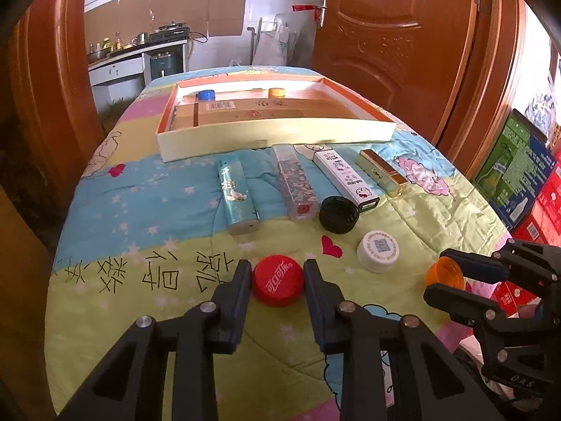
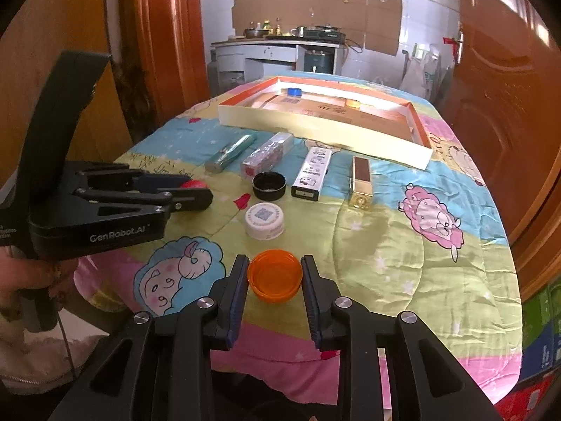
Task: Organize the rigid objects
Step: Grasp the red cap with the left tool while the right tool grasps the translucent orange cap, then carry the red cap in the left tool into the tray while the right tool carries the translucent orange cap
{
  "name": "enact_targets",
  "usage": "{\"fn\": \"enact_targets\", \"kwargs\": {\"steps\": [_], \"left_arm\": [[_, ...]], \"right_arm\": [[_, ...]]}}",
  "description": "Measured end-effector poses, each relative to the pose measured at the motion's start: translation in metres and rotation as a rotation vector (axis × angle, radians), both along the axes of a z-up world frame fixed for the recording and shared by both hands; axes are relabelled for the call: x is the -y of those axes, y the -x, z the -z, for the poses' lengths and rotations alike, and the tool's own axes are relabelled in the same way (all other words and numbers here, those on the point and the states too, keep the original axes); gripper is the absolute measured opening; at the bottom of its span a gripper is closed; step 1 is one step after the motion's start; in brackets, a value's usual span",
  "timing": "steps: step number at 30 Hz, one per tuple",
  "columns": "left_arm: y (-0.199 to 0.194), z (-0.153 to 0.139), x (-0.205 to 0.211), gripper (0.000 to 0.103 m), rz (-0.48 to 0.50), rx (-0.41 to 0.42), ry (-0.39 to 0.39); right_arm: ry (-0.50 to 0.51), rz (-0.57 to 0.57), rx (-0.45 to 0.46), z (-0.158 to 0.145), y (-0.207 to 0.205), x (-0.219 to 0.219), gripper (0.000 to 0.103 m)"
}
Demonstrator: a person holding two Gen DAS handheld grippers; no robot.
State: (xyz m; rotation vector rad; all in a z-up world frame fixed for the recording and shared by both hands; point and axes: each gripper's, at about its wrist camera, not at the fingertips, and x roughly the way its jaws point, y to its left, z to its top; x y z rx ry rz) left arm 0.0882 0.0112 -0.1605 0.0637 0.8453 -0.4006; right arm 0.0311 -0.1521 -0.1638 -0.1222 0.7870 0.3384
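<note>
At the left gripper (image 1: 277, 273): narrowed to a cap's width, pads flat against opposite sides of the red cap (image 1: 277, 280). Looks like a grip, with the cap top-up and low on the quilt (image 1: 140, 210), though cannot tell whether it is lifted clear of the cloth.

At the right gripper (image 2: 274, 273): narrowed likewise, clamped on the orange cap (image 2: 274, 277), hollow side up, near the front edge of the bed.

Just ahead, between the two grippers and loose on the quilt: the white cap (image 1: 378, 251), and beyond it the black cap (image 1: 339, 214), open side up.

Further out: a row of four long items, the teal lighter (image 1: 238, 196) leftmost, each with its long axis pointing roughly away from the grippers.

Beyond the row, well apart from both grippers: the shallow box (image 1: 273, 137), long axis across the view, low front wall facing the claws. Already inside, against the far wall: a blue cap (image 1: 206, 95) toward the left and an amber cap (image 1: 276, 92) near the middle.

So, as a judgement: straight ahead and up over the row for either cap, then down past the front wall. Left gripper better placed for the blue-cap end, right gripper for the opposite end. Main risk: clipping a long item or the wall by travelling too low.
</note>
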Motion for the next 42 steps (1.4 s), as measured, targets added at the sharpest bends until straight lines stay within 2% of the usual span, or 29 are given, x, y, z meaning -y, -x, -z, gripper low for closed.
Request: {"fn": "enact_targets", "kwargs": {"steps": [6, 13, 25, 31, 38, 42], "left_arm": [[0.002, -0.022, -0.004, 0.030, -0.036, 0.023, 0.045], [-0.003, -0.059, -0.005, 0.030, -0.047, 0.087, 0.090], [-0.024, -0.091, 0.003, 0.030, -0.016, 0.150, 0.097], [-0.051, -0.102, 0.009, 0.030, -0.012, 0.161, 0.113], [-0.100, -0.113, 0.017, 0.030, -0.049, 0.117, 0.149], [-0.130, -0.117, 0.026, 0.030, -0.072, 0.098, 0.120]], "right_arm": [[-0.029, 0.026, 0.008, -0.009, -0.007, 0.007, 0.031], [-0.050, 0.068, 0.078, -0.039, -0.025, 0.015, 0.031], [-0.050, 0.093, 0.145, -0.071, -0.057, 0.023, 0.031], [-0.046, 0.108, 0.157, -0.077, -0.076, 0.031, 0.031], [-0.053, 0.111, 0.137, -0.084, -0.112, 0.049, 0.031], [-0.042, 0.098, 0.112, -0.087, -0.141, 0.058, 0.031]]}}
